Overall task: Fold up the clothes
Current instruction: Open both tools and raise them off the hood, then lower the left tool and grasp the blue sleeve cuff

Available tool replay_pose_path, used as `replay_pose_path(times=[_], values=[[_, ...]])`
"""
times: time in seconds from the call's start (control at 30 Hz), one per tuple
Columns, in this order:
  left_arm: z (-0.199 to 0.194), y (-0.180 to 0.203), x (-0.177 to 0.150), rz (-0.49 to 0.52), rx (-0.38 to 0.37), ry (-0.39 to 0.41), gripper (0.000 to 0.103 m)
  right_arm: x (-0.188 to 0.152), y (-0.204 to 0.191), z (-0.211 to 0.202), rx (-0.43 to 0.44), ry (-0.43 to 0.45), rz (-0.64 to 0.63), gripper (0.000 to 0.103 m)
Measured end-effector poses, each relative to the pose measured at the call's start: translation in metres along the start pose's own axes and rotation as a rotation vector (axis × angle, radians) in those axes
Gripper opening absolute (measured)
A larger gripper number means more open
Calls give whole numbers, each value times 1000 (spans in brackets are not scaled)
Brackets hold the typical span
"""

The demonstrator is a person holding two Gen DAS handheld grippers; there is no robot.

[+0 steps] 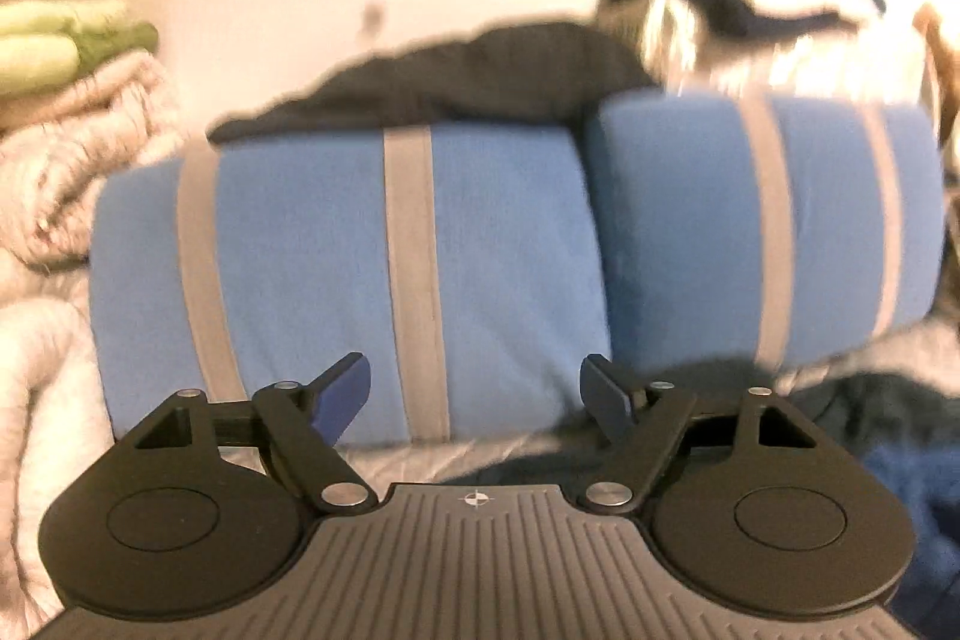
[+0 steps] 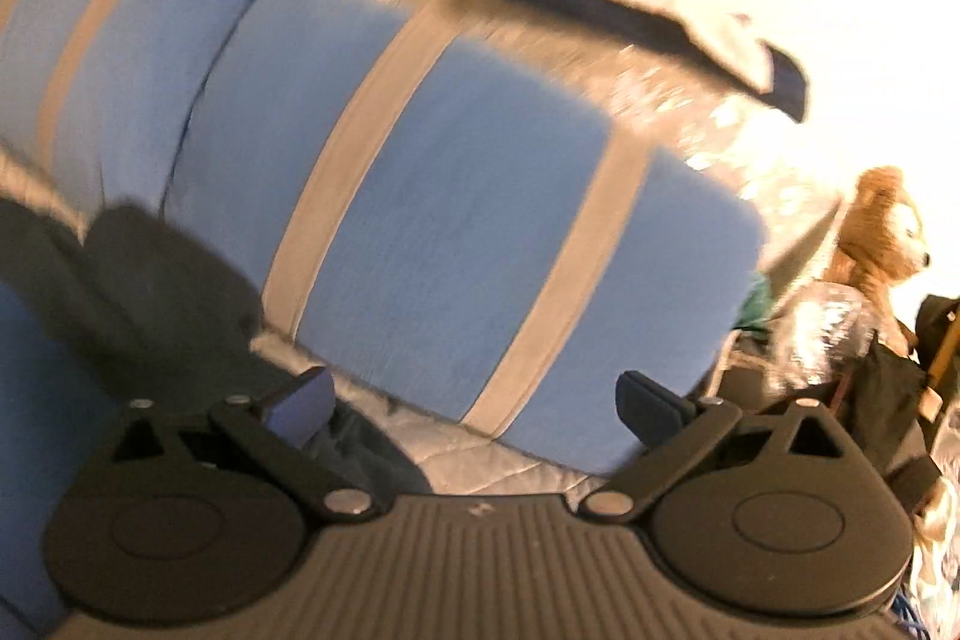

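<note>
Nearest to me, both of my tools are spread wide and carry nothing. My left gripper (image 1: 474, 394) has its two blue pads apart with only air between them, and my right gripper (image 2: 477, 400) is the same, even wider.

Just under and in front of them lies a quilted grey bedcover (image 2: 510, 460). On it, close to my right tool's left finger, is a dark garment (image 2: 150, 292), crumpled, not flat. In the left view more dark cloth (image 1: 870, 400) lies at the low right, and I cannot tell if it is the same piece. Whether these are waiting to be folded or only put aside, the pictures do not settle.

Behind them stand two blue pillows with grey stripes (image 1: 360, 268), side by side and touching. On top of them another black garment (image 1: 480, 82) is draped loosely. Far left is a heap of pale fluffy blankets (image 1: 78, 142) with green folded cloth (image 1: 72, 40) above it. Far right sits a stuffed bear (image 2: 882, 232).

The risks, as I judge them: both views are blurred, so I may aim badly. With such soft layers I could pinch the bedcover together with the garment, or take only one layer and pull it into a worse bundle. The draped piece could slide behind the pillows if I tug it.
</note>
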State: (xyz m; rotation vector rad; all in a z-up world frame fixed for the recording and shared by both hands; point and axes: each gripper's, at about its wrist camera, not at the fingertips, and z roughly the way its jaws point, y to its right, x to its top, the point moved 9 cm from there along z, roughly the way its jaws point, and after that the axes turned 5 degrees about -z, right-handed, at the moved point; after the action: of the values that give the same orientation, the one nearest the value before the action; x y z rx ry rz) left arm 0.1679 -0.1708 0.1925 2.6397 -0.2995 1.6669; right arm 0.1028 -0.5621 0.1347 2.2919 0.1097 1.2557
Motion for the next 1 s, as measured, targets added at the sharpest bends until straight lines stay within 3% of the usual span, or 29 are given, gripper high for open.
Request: replay_pose_path(times=[0.27, 0.33, 0.4, 0.57, 0.7, 0.83, 1.0], values=[[-96, -18, 85, 8, -50, 180, 80, 81, 76, -98, -64, 180, 118, 103], [-120, -26, 97, 1, -62, 221, 91, 103, 90, -123, -71, 236, 133, 103], [-134, -35, 95, -5, -59, 237, 92, 120, 96, -144, -56, 281, 141, 103], [-140, -72, 32, -115, -18, 202, 92, 112, 47, -148, 78, 288, 128, 103], [-151, -102, -30, -124, 84, 257, 92, 79, -26, -132, 190, 285, 59, 103], [-161, -137, -83, -235, 112, 239, 92, 47, -95, -117, 338, 252, 54, 103], [-180, -185, -127, -375, 209, 229, 92, 27, -158, -106, 481, 230, 97, 103]])
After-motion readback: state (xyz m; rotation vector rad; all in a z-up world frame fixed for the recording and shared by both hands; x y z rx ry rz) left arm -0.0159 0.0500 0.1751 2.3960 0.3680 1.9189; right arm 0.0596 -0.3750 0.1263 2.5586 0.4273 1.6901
